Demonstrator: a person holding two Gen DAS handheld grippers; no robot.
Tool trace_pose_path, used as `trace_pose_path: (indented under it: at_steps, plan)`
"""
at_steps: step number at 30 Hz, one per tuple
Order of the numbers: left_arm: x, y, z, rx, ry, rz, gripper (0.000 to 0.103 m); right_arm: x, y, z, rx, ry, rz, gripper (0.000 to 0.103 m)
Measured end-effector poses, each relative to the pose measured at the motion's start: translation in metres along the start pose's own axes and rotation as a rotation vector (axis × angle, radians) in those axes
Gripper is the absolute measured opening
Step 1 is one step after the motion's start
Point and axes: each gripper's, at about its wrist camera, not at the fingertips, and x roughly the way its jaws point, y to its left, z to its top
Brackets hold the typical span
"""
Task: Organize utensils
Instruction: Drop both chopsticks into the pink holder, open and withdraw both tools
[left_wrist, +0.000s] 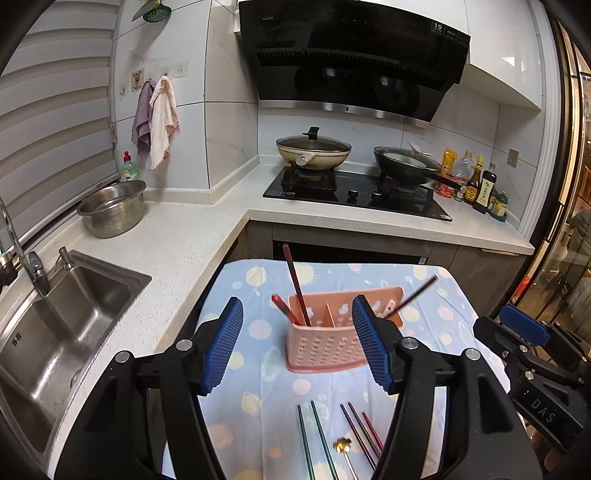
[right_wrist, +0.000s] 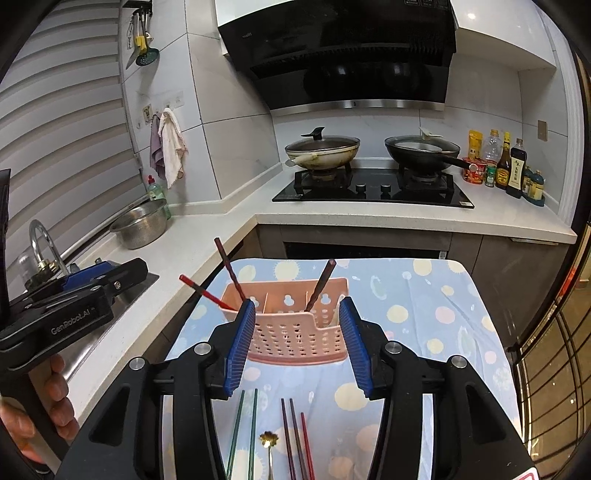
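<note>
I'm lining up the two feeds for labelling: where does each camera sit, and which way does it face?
Left wrist: on the left gripper, looking forward and down along its open fingers at the pink holder; the right gripper shows at right.
Right wrist: on the right gripper, same heading, fingers open; the left gripper and a hand show at left.
Shared: holder, green chopsticks, gold spoon, stove, sink.

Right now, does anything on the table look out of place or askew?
Mostly tidy. In the pink holder, three chopsticks lean apart: a red one tilts far over the left edge. The green pair, gold spoon and dark chopsticks lie unsorted on the cloth.
</note>
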Motion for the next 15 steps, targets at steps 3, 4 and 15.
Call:
trace_pose_path:
  at_steps: [3,4,15]
  plan:
    - [-0.015,-0.002,-0.014,0.002,0.001,-0.007,0.062,-0.016,0.004,-0.014,-0.008,0.005,-0.002,0.047]
    - [-0.019,-0.003,-0.019,0.005,0.002,-0.008,0.062,-0.02,0.006,-0.02,-0.012,0.005,-0.003,0.047]
    - [-0.05,-0.008,-0.075,0.006,0.054,-0.024,0.062,-0.055,0.017,-0.073,-0.044,0.036,-0.018,0.047]
